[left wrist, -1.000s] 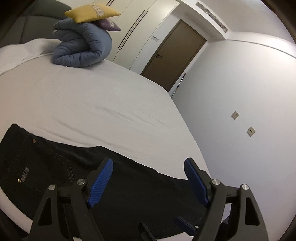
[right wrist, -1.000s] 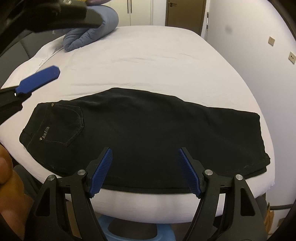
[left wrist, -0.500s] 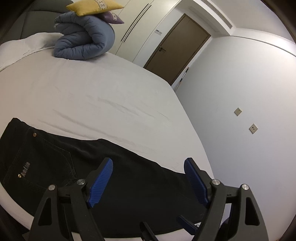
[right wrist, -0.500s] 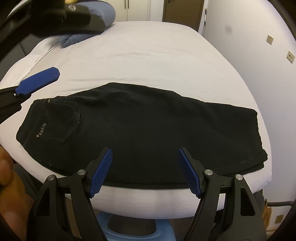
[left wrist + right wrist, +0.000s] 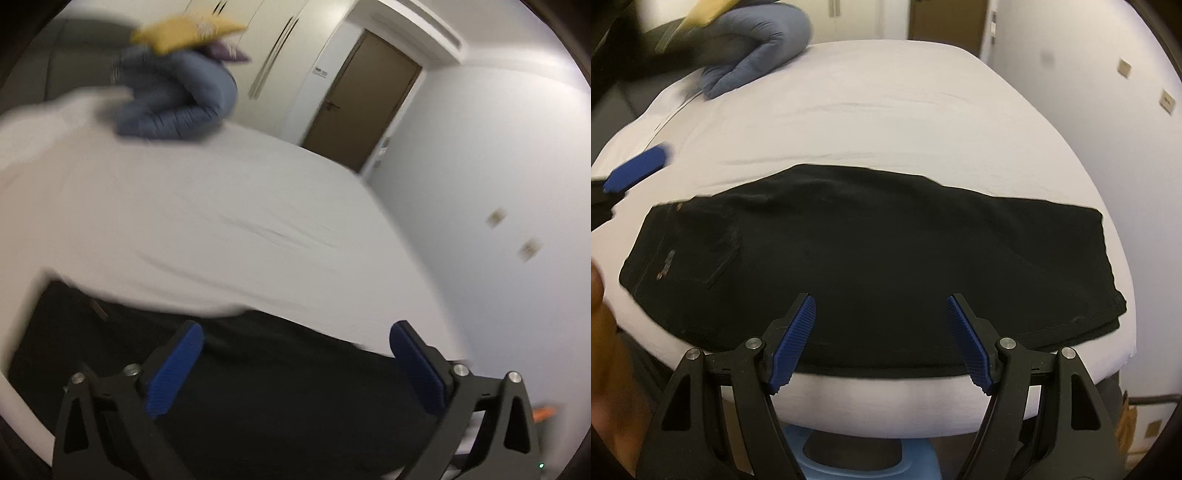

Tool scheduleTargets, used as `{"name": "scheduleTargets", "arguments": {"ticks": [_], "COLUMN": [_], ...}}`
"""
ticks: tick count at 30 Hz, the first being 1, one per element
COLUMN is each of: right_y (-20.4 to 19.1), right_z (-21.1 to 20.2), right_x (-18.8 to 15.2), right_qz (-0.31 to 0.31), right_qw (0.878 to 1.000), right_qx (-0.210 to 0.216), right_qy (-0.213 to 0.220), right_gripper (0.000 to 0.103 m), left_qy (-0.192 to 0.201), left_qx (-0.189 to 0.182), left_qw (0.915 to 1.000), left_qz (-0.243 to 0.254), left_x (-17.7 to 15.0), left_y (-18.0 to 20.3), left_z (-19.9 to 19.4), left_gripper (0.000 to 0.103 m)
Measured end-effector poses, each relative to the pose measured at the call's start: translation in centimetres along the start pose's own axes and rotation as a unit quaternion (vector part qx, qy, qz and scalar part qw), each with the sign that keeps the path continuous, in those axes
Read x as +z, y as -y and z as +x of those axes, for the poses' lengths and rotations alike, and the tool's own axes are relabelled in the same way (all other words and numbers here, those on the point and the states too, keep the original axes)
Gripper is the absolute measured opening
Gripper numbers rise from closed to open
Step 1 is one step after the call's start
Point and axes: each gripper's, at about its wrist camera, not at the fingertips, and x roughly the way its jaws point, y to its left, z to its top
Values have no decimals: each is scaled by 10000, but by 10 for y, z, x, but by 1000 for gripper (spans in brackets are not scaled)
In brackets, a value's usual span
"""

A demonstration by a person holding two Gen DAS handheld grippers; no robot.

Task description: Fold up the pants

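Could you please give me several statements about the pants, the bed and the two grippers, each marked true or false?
1. The black pants lie flat near the edge of the white bed. True.
2. The right gripper is shut on the hem of the pants. False: its jaws stand wide apart and hold nothing.
3. A rolled blue duvet sits at the far end of the bed. True.
4. The left gripper holds the waistband. False: it is open, with the pants below it.
5. The back pocket is at the left end of the pants in the right wrist view. True.
6. The brown door stands wide open. False: it is closed.
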Motion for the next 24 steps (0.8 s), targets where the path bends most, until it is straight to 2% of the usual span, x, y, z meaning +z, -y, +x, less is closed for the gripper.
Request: {"name": "scheduleTargets", "arguments": {"ticks": [2, 3, 4, 5, 6, 8, 9, 10, 11, 12, 13, 15, 17, 19, 24], "right_y": [16, 20, 25, 31, 34, 43, 44, 46, 47, 49, 51, 54, 54, 49, 40], "right_z": [3, 3, 4, 4, 3, 5, 6, 8, 11, 14, 16, 16, 15, 15, 15], "right_x": [7, 9, 12, 15, 17, 22, 23, 27, 29, 32, 34, 39, 41, 41, 40], "right_qz": [170, 172, 163, 188, 216, 254, 243, 201, 153, 150, 182, 210, 161, 139, 102], "right_qw": [9999, 9998, 9996, 9994, 9992, 9985, 9980, 9976, 9973, 9973, 9974, 9971, 9968, 9970, 9978], "right_qx": [-25, -124, -221, -256, -277, -405, -481, -560, -635, -663, -661, -695, -750, -726, -625], "right_qy": [10, 37, 80, 129, 172, 270, 318, 347, 327, 270, 220, 215, 243, 216, 169], "right_gripper": [72, 72, 72, 72, 72, 72, 72, 72, 72, 72, 72, 72, 72, 72, 72], "left_qy": [-331, -413, -636, -863, -911, -738, -662, -624, -695, -960, -1418, -1210, -1325, -1319, -1225], "left_qx": [687, 780, 724, 529, 279, -338, -473, -356, -80, 333, 732, 1007, 1369, 1540, 1362], "left_qw": [9959, 9947, 9945, 9947, 9954, 9960, 9961, 9973, 9975, 9947, 9871, 9862, 9783, 9742, 9800], "left_qz": [478, 530, 419, 205, 12, -379, -349, -174, 10, 127, 135, 504, 814, 988, 779], "left_x": [5, 5, 5, 6, 6, 2, -1, -6, -13, -22, -35, -35, -39, -43, -45], "left_y": [-22, -32, -53, -69, -79, -96, -99, -99, -100, -104, -110, -95, -83, -76, -83], "left_z": [38, 51, 72, 88, 95, 108, 113, 120, 130, 145, 164, 159, 166, 167, 162], "left_gripper": [103, 103, 103, 103, 103, 103, 103, 103, 103, 102, 102, 103, 103, 103, 103]}}
